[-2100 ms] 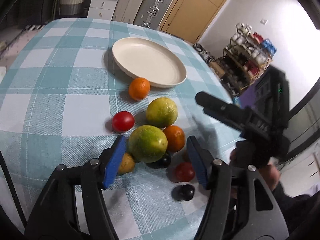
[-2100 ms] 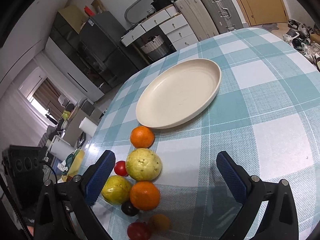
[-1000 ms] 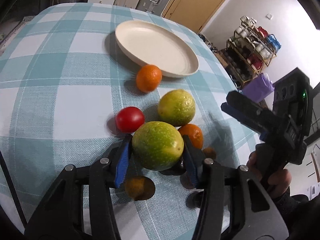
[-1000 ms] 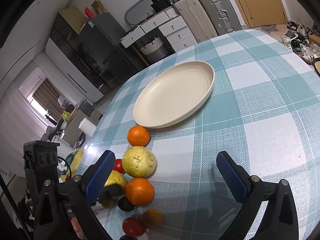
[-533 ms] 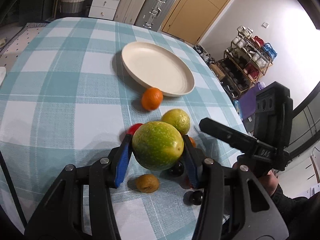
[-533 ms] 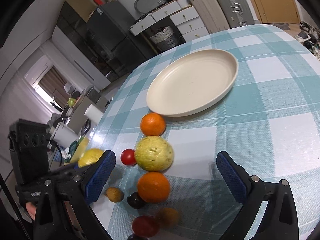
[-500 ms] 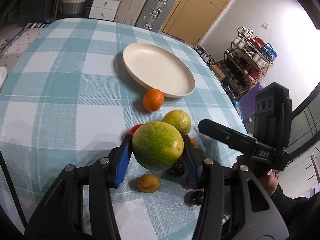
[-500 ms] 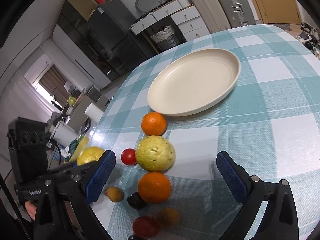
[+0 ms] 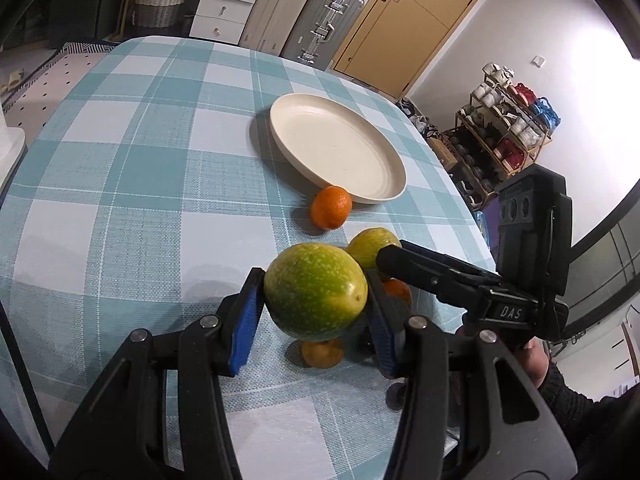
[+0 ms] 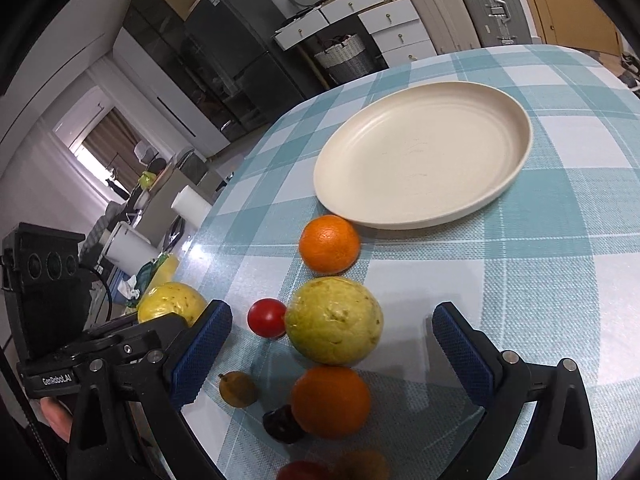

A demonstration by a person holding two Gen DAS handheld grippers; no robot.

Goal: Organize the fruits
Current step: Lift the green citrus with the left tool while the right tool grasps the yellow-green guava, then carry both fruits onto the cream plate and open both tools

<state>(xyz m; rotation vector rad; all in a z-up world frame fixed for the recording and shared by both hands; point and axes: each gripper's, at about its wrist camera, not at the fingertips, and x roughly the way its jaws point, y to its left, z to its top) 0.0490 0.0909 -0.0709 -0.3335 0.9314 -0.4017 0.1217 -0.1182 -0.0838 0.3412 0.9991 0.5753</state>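
My left gripper [image 9: 316,316] is shut on a large green-yellow fruit [image 9: 315,291] and holds it above the checked tablecloth; the fruit also shows at the left of the right wrist view [image 10: 172,304]. A cream plate [image 9: 340,152] [image 10: 424,156] lies empty beyond. On the cloth are an orange [image 10: 330,244] by the plate's rim, a second yellow-green fruit [image 10: 334,326], a cherry tomato [image 10: 266,317], another orange [image 10: 330,400], a small brown fruit [image 10: 238,390] and a dark plum [image 10: 282,424]. My right gripper [image 10: 332,356] is open over this cluster, holding nothing.
The table edge [image 9: 460,200] runs close on the right of the plate. Suitcases [image 9: 320,20], drawers and a door stand behind the table. A shoe rack [image 9: 508,128] stands at the right. More small fruit [image 10: 340,468] lies at the near edge of the right wrist view.
My left gripper closed on the green-yellow fruit and lifted it off the cloth, away from the pile. My right gripper stayed open and drifted nearer the fruit cluster.
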